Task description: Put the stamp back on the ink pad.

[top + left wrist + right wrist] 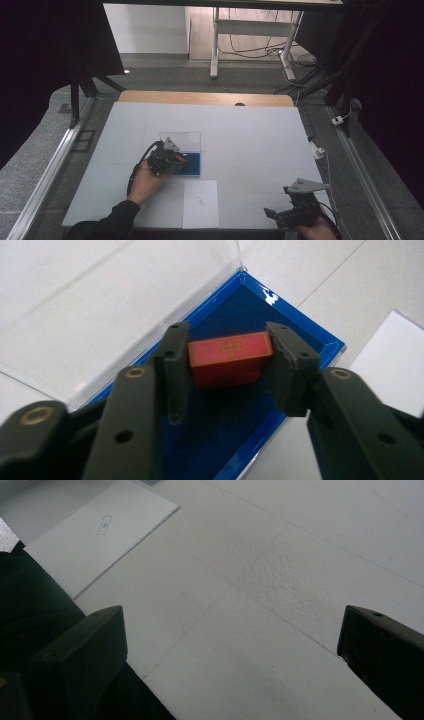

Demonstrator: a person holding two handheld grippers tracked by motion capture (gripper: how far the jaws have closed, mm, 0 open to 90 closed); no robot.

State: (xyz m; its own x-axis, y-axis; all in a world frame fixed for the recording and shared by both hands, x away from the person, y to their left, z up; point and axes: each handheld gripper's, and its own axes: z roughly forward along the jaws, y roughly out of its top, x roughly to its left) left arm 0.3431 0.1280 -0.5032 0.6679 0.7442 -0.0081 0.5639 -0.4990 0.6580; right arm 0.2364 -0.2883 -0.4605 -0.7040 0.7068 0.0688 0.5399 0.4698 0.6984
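Table [250, 135], w/ a white top, takes up most of the high view; its wooden far edge shows at the back. On it, near the person's side, lies a white sheet [200, 203] w/ a small printed mark at centre; same sheet sits top left in the right gripper view [95, 535].

Just beyond the sheet, slightly to its left, is the blue case [192, 164], lid open: clear lid [181, 140] lies back flat on the table behind it. In the left gripper view the case [310, 335] has a bright blue rim and dark blue lining, and the clear lid [100, 315] spreads up and left from it.

Left gripper [167, 159], held in the left hand [145, 181], is over the case's left part. Close up, the left gripper [227, 365] has the red block [230, 357] between its jaws, above the lining. Block is red w/ a gold border and gold character on top face. Right pad looks to touch the block's end; left pad sits just beside the other end. Can't be sure both pads press, prob. a light grip at most. Whether the block rests on the lining or hangs clear of it, can't tell.

Right gripper [295, 210] is well apart, at the table's near right corner. Close up, the right gripper [230, 650] has jaws spread wide, nothing between them but bare tabletop.
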